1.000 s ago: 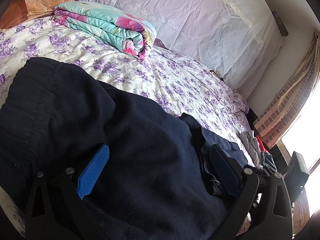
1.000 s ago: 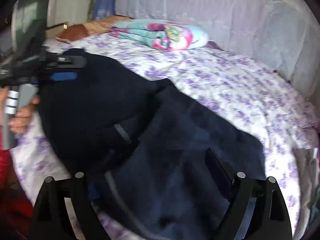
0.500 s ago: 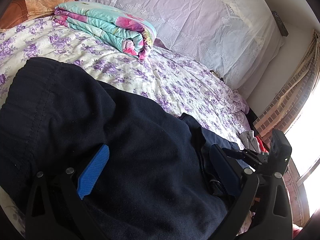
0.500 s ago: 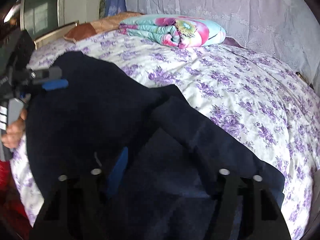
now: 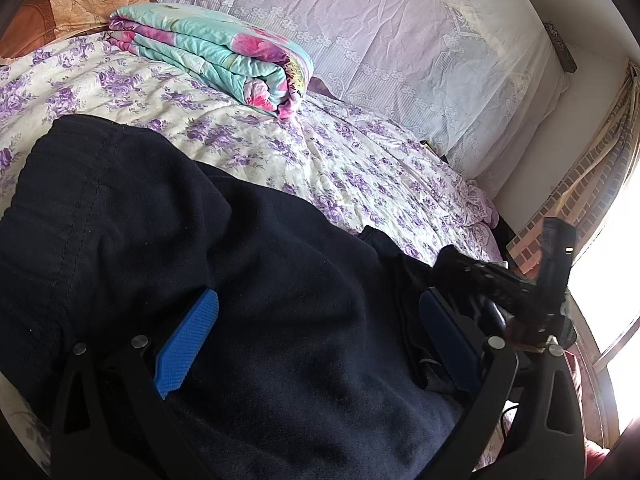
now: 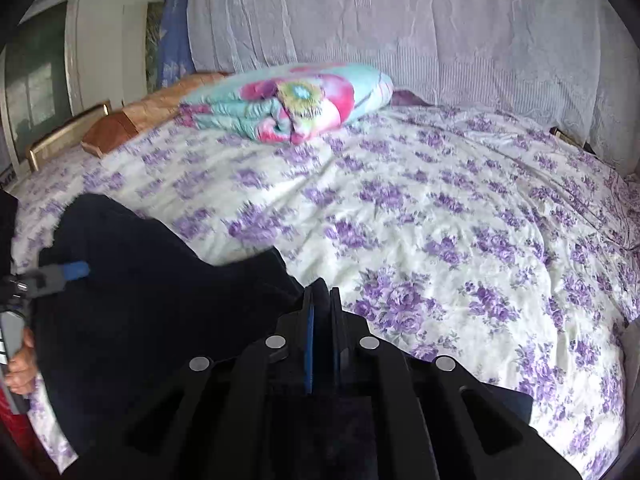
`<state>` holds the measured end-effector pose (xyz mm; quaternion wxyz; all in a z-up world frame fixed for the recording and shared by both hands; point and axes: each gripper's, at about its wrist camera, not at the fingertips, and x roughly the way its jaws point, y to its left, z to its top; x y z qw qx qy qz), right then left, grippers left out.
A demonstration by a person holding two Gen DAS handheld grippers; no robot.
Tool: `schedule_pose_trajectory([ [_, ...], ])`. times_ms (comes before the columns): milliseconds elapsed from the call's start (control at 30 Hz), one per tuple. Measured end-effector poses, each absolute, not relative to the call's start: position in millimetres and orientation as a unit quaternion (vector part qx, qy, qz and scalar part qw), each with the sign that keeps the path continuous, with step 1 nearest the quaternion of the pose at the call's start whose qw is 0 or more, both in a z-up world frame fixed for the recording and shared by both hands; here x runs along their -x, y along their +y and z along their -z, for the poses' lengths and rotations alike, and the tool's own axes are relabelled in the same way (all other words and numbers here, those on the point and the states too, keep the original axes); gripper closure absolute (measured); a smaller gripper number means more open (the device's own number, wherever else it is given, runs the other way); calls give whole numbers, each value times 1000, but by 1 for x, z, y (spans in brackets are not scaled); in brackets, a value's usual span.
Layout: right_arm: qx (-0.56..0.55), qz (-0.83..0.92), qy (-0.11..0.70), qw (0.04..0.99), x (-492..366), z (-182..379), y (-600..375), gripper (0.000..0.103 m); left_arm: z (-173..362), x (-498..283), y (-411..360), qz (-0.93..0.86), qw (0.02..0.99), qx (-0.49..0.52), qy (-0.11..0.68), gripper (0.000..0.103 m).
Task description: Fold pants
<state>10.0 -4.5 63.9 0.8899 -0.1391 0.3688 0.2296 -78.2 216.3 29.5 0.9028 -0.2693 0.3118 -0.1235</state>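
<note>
Dark navy pants (image 5: 168,248) lie on the flowered bedspread (image 5: 340,160), waistband at the left. My left gripper (image 5: 316,332) is open, its blue pads (image 5: 188,344) resting on the cloth near the waist. My right gripper (image 6: 322,300) is shut on a fold of the pants (image 6: 140,300), its pads pressed together with dark cloth between them. The right gripper also shows in the left wrist view (image 5: 504,284), over the leg end. The left gripper shows in the right wrist view (image 6: 60,274) at the far left.
A folded turquoise and pink quilt (image 5: 216,48) lies at the back of the bed, also in the right wrist view (image 6: 292,100). A lace-covered headboard (image 5: 400,48) stands behind. An orange pillow (image 5: 60,16) lies at the far left. A curtain and bright window (image 5: 600,200) are at the right.
My right gripper has gone from wide open over the pants to shut on a fold of them and has moved toward the leg end. My left gripper has stayed still and open.
</note>
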Motion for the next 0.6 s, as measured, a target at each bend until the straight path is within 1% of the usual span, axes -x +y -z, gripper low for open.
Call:
schedule_pose_trajectory([
  [33,149,-224,385,883,-18,-49,0,93,-30,78,216,124,903,269,312,5],
  [67,153,-218,397,878,-21,-40,2,92,-30,78,216,124,903,269,312,5],
  [100,148,-218,388,883,-18,-44,1,90,-30,78,216,123,903,269,312,5],
  [133,130,-227,376,889,-11,-52,-3,82,-30,78,216,123,903,270,312,5],
  [167,100,-245,361,894,-1,-65,-11,65,-30,78,216,123,903,269,312,5],
  [200,81,-256,342,901,12,-78,-19,57,-30,78,216,123,903,269,312,5],
  [233,80,-262,323,906,26,-89,-24,55,-30,78,216,123,903,269,312,5],
  [300,108,-262,305,909,50,-99,-28,43,-30,78,216,123,903,269,312,5],
  [367,144,-250,326,900,60,-82,-25,41,-30,78,216,124,903,269,312,5],
  [433,214,-238,384,866,63,-37,-9,38,-30,78,216,124,903,270,311,5],
  [467,224,-235,365,873,69,-30,-7,37,-30,78,216,124,903,269,312,5],
  [533,225,-236,360,874,73,-41,-7,37,-30,78,216,124,903,270,312,5],
  [567,210,-243,344,882,78,-51,-9,37,-29,78,216,123,903,269,312,5],
  [600,195,-247,324,892,86,-60,-12,34,-30,78,216,123,903,269,312,5],
])
